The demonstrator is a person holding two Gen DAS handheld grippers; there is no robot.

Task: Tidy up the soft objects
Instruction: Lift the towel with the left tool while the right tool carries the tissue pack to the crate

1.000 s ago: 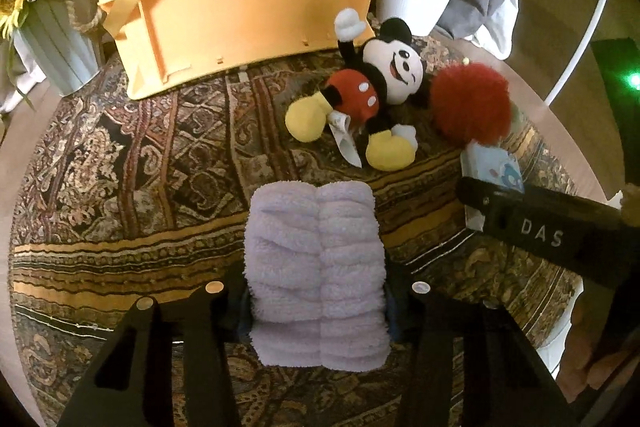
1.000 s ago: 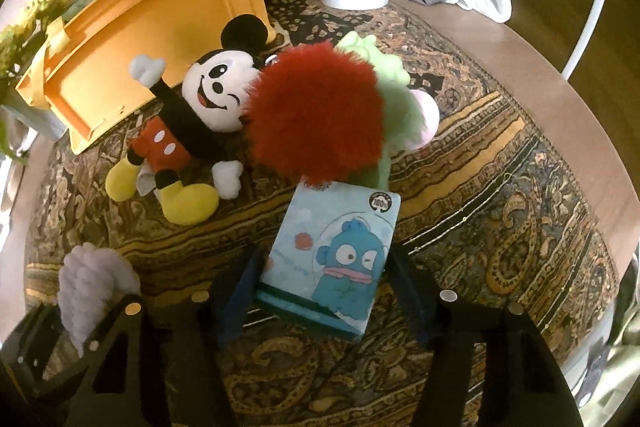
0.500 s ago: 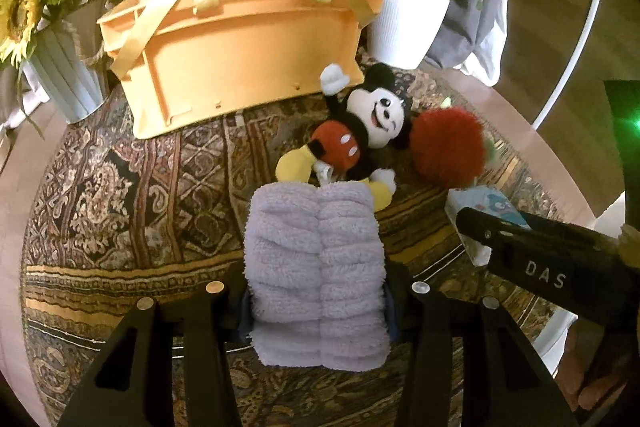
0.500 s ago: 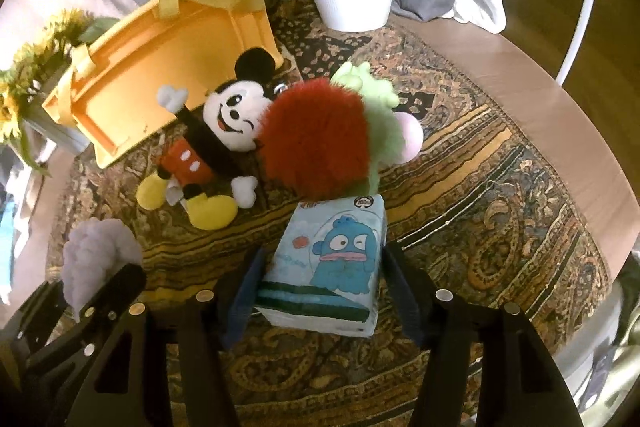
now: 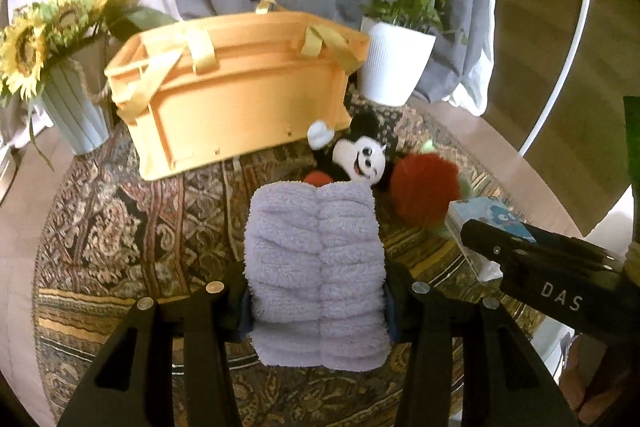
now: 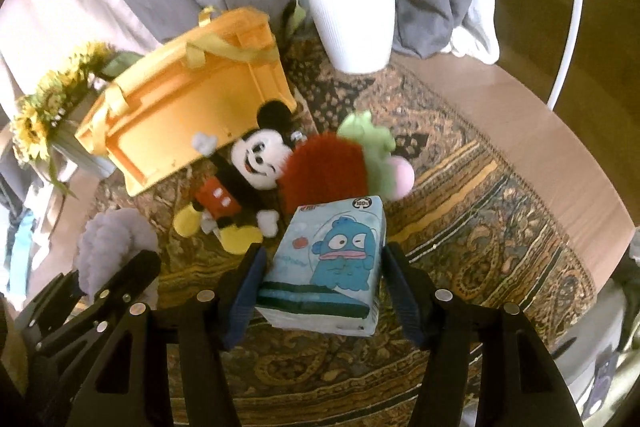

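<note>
A folded lavender towel (image 5: pixel 316 251) hangs above the table with my left gripper (image 5: pixel 317 307) shut on its sides. My right gripper (image 6: pixel 323 267) is shut on a light blue tissue pack (image 6: pixel 332 251) printed with a blue cartoon figure, also held off the cloth. Behind both stands an orange basket (image 5: pixel 240 99) with yellow handles, its top open. In front of the basket lie a mouse plush (image 6: pixel 248 179), a red fluffy ball (image 6: pixel 324 175) and a green and pink plush (image 6: pixel 372 151). The right wrist view shows the towel (image 6: pixel 112 239) at its left edge.
A patterned cloth (image 5: pixel 120 227) covers the round wooden table (image 6: pixel 540 147). A white potted plant (image 5: pixel 396 67) stands right of the basket, a vase of sunflowers (image 5: pixel 72 107) left of it. Grey curtains hang behind.
Both grippers have risen with the towel and the tissue pack. The plush toys and basket now sit lower and farther off, and more of the curtain shows.
</note>
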